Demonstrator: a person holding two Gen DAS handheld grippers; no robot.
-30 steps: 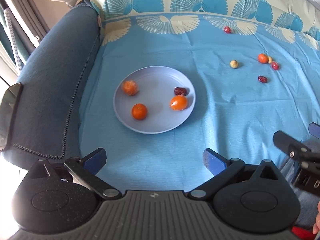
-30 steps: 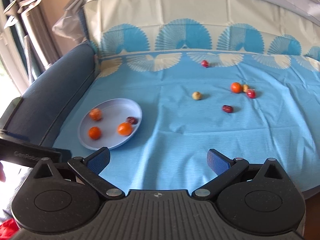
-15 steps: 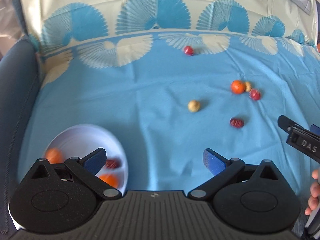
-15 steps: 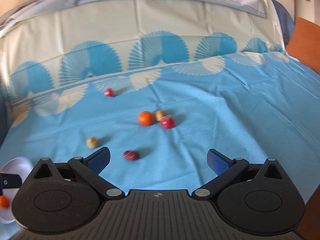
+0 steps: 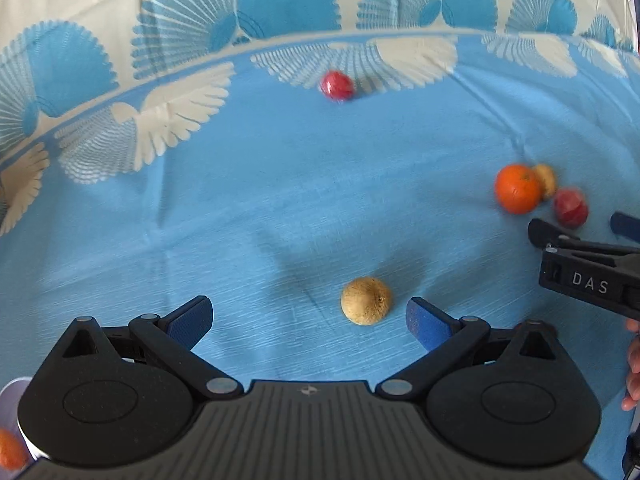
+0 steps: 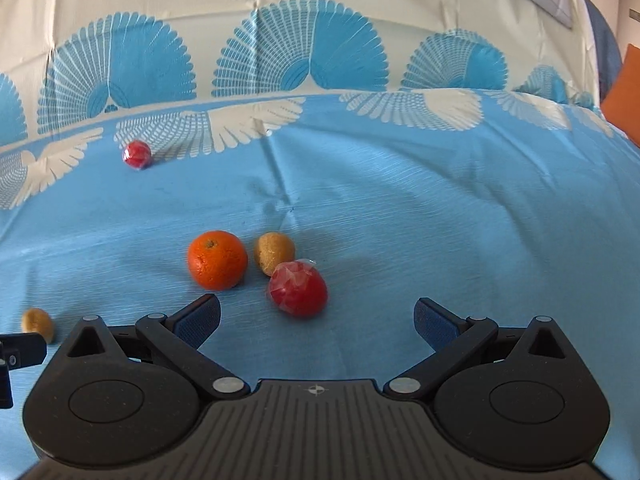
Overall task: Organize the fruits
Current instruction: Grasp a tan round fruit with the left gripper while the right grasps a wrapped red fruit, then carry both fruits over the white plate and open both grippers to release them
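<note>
My left gripper (image 5: 308, 316) is open over the blue cloth, with a tan round fruit (image 5: 366, 300) just ahead of its right finger. My right gripper (image 6: 316, 318) is open, and a red wrapped fruit (image 6: 297, 288) lies just ahead between its fingers. An orange (image 6: 217, 259) and a second tan fruit (image 6: 274, 253) sit right behind it. Another red fruit (image 6: 137, 154) lies far back left, also in the left wrist view (image 5: 337, 85). The right gripper shows at the right edge of the left wrist view (image 5: 588, 232).
The pale plate's rim (image 5: 10, 392) with an orange on it (image 5: 10, 450) peeks at the bottom left of the left wrist view. The patterned cloth rises up a backrest (image 6: 320, 20) behind the fruits. An orange cushion (image 6: 624, 92) is at the far right.
Both grippers have moved right and forward, away from the plate and closer to the loose fruits. The tan fruit and the red wrapped fruit now lie just ahead of the fingers.
</note>
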